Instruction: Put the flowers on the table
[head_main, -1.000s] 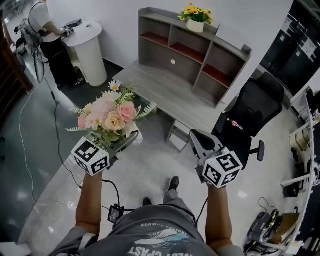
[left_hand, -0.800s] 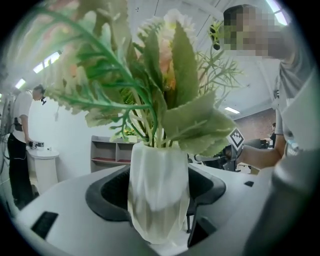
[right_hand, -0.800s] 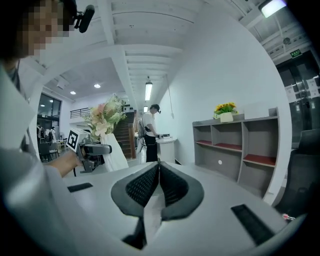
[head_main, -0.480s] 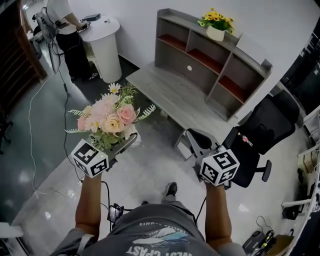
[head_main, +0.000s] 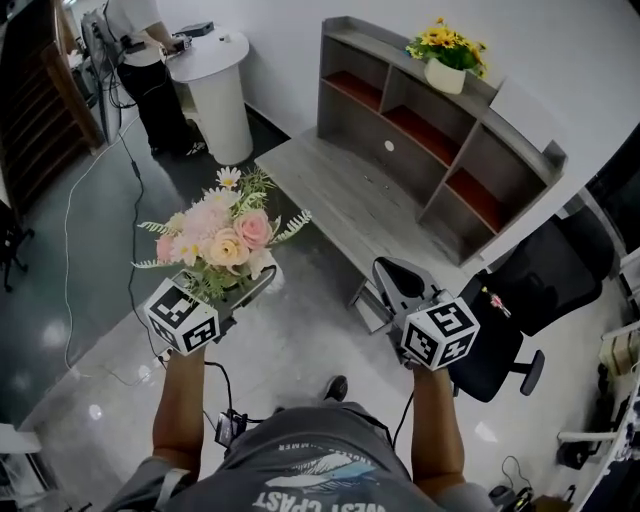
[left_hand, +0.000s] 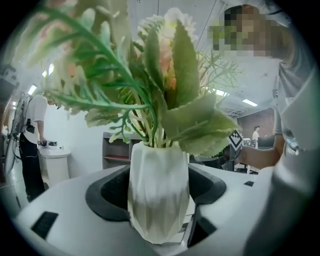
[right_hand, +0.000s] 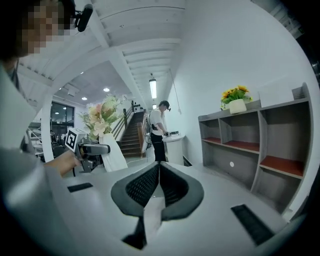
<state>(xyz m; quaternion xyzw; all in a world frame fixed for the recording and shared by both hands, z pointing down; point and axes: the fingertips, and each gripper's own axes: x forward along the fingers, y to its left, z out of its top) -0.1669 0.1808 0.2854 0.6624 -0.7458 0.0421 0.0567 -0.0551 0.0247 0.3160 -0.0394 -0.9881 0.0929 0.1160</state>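
A bunch of pink and cream flowers (head_main: 222, 237) stands in a white faceted vase (left_hand: 158, 190). My left gripper (head_main: 252, 283) is shut on that vase and holds it upright in the air at the left of the head view. The grey table (head_main: 350, 195) lies ahead and to the right of it. My right gripper (head_main: 392, 278) is shut with nothing in it, its pads touching, and hangs near the table's front edge. In the right gripper view the flowers (right_hand: 102, 116) and the vase (right_hand: 113, 152) show at the left.
A grey shelf unit (head_main: 440, 135) stands at the table's back, with a pot of yellow flowers (head_main: 447, 55) on top. A black office chair (head_main: 530, 300) is at the right. A person (head_main: 145, 50) stands at a white round stand (head_main: 218, 85) at the top left. Cables lie on the floor.
The view has shifted left: the table, shelf and chair slid right and the white stand came closer. Both grippers keep their places, and the vase stays held.
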